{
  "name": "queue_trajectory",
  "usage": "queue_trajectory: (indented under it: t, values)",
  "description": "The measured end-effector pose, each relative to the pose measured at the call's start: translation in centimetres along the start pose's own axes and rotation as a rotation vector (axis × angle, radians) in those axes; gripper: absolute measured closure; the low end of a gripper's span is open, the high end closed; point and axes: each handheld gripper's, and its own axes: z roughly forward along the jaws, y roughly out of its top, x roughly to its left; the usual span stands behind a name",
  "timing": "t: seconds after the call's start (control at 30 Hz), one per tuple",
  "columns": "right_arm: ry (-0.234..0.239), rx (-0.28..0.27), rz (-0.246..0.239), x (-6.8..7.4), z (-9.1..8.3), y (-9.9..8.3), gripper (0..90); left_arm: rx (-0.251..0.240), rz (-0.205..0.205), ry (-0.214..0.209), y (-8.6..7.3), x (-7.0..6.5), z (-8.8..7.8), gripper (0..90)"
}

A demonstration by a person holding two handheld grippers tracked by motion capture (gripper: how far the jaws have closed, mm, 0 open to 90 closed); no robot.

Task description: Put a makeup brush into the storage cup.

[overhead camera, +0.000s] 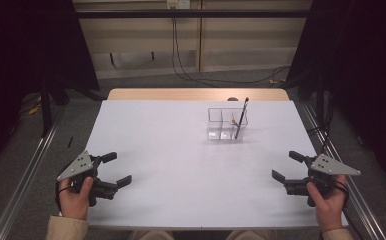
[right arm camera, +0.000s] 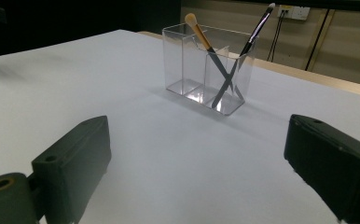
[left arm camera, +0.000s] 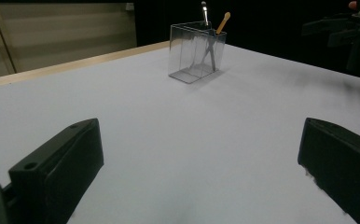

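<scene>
At the left edge of the white table (overhead camera: pixel 181 165) our left gripper (overhead camera: pixel 117 170) rests low near the front, its jaws spread wide with nothing between them. In the left gripper view the two black jaws frame bare tabletop, and the clear organizer (left arm camera: pixel 196 52) stands well ahead, far from any contact.

Moving toward the middle and a little right, that clear organizer (overhead camera: pixel 226 123) sits upright on the far half of the table, divided into compartments. Two makeup brushes stand in it, crossing each other: a dark-handled brush (right arm camera: pixel 250 41) leaning one way with its tip above the rim, and a wooden-handled brush (right arm camera: pixel 200 31) with a pale head leaning the other. Both seem to stand in the same end compartment, though the clear walls make that hard to settle.

At the right edge our right gripper (overhead camera: pixel 284 167) is likewise parked near the front, jaws apart and empty, well away from the organizer.

We judge the step in hand is a reach toward a brush, and the right side looks better placed for it. To do it well, we should come in above the rim, line the jaws across the handle of one brush only, above the crossing point, and close gently before lifting along the handle's lean so the light organizer does not tip or slide.
</scene>
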Motion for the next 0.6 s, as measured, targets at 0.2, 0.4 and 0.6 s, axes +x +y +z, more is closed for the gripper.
queue_trajectory:
  t: [0.2,0.4,0.6]
  values:
    - [0.003,0.01,-0.007,0.0,-0.14,-0.18,7.1,-0.004,-0.003,0.0,-0.02,0.0,0.03,0.0]
    - [-0.003,-0.001,0.006,-0.19,-0.48,-0.3,7.1,0.003,0.002,-0.002,-0.02,0.0,0.12,0.0]
    - [-0.001,-0.001,0.009,-0.28,-0.6,-0.43,7.1,0.005,0.005,-0.003,0.04,0.08,0.23,0.0]
